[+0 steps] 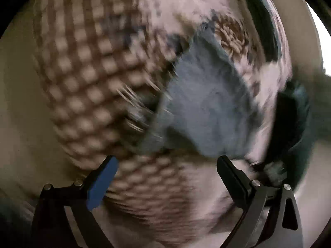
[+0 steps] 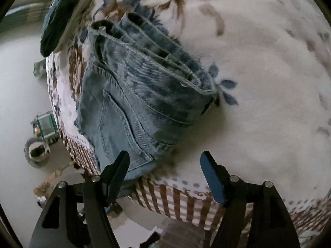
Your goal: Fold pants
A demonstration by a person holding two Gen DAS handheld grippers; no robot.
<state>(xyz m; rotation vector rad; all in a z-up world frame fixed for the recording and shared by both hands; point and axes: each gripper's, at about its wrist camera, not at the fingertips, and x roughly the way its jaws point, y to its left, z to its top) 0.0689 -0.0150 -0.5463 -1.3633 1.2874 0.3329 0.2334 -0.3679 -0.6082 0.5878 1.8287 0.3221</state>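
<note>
Light blue denim pants (image 2: 140, 95) lie folded into a thick stack on a white flowered blanket (image 2: 258, 72), near its left edge, back pocket facing up. My right gripper (image 2: 164, 162) is open and empty, just in front of the stack's near end. In the left wrist view, which is heavily motion-blurred, the pants (image 1: 206, 107) show as a blue-grey patch ahead. My left gripper (image 1: 165, 167) is open and empty, hovering above the checked border of the blanket (image 1: 86, 78), short of the pants.
A dark teal cloth (image 2: 60, 14) lies at the blanket's far left corner; it also shows in the left wrist view (image 1: 262, 24). On the pale floor to the left are a green box (image 2: 44, 126), a round bowl-like object (image 2: 36, 152) and brown scraps (image 2: 51, 179).
</note>
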